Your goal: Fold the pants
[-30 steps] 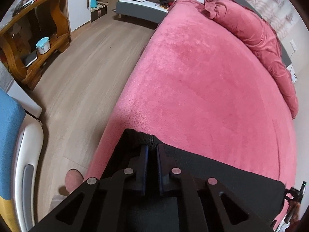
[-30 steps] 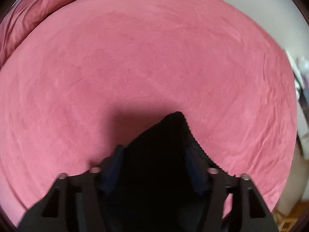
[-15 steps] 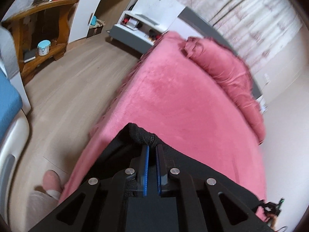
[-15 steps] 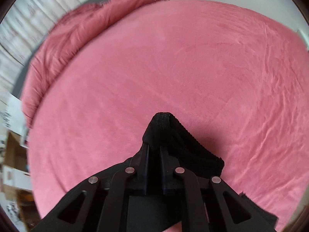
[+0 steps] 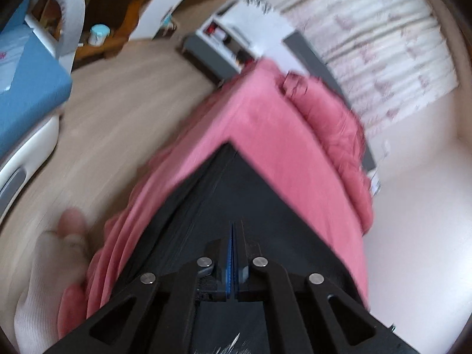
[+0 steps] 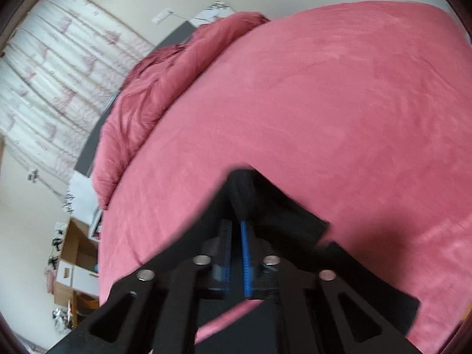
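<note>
The black pants [image 5: 250, 200] hang stretched above the pink bed [image 5: 265, 118]. My left gripper [image 5: 234, 236] is shut on one edge of the pants, and the cloth drapes forward over the fingers in a taut triangle. In the right wrist view my right gripper [image 6: 236, 227] is shut on another corner of the pants [image 6: 265, 203], lifted above the pink bed [image 6: 324, 103]. Blue pads show at both sets of jaws. The rest of the pants is hidden under the grippers.
A pink rolled duvet [image 5: 333, 124] lies along the head of the bed. A wood floor [image 5: 118, 103], blue-and-white chair [image 5: 26, 88], wooden shelf [image 5: 112, 8] and grey-white stand [image 5: 230, 38] are on the left. My socked foot [image 5: 53, 265] stands by the bed edge.
Both grippers have risen and tilted up with the pants, pulling the cloth off the bed. The right gripper closed on the pants between the earliest frame and the middle one.
</note>
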Demonstrator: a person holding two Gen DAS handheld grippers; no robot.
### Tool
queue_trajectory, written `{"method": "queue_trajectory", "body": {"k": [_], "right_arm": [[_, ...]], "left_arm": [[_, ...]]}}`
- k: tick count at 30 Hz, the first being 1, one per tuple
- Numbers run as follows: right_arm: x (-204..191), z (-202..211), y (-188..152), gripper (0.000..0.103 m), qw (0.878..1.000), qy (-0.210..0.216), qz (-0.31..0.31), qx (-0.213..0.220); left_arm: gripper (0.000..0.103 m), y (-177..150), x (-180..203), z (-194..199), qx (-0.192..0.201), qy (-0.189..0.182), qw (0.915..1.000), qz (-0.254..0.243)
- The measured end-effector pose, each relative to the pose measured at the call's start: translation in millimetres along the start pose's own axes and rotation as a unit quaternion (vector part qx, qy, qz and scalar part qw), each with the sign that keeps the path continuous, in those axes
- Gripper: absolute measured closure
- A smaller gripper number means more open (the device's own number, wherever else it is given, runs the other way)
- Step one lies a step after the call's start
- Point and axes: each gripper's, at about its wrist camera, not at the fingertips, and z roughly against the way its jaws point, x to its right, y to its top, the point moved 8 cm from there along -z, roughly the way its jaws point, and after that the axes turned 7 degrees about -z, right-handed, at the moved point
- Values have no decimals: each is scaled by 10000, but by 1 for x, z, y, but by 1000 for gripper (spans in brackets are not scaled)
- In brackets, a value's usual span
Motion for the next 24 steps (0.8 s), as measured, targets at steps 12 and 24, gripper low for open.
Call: {"method": "queue_trajectory", "body": {"k": [12,24], "right_arm": [[-20,-42,-24,44,9960,-324,493,-666],[-94,-166,4,44,9621,-2214,663,-1444]], "left_arm": [[66,65,47,-110,-565,619,9906,-1081],[40,114,27,-249,-1641,1811,9646,-991]]}}
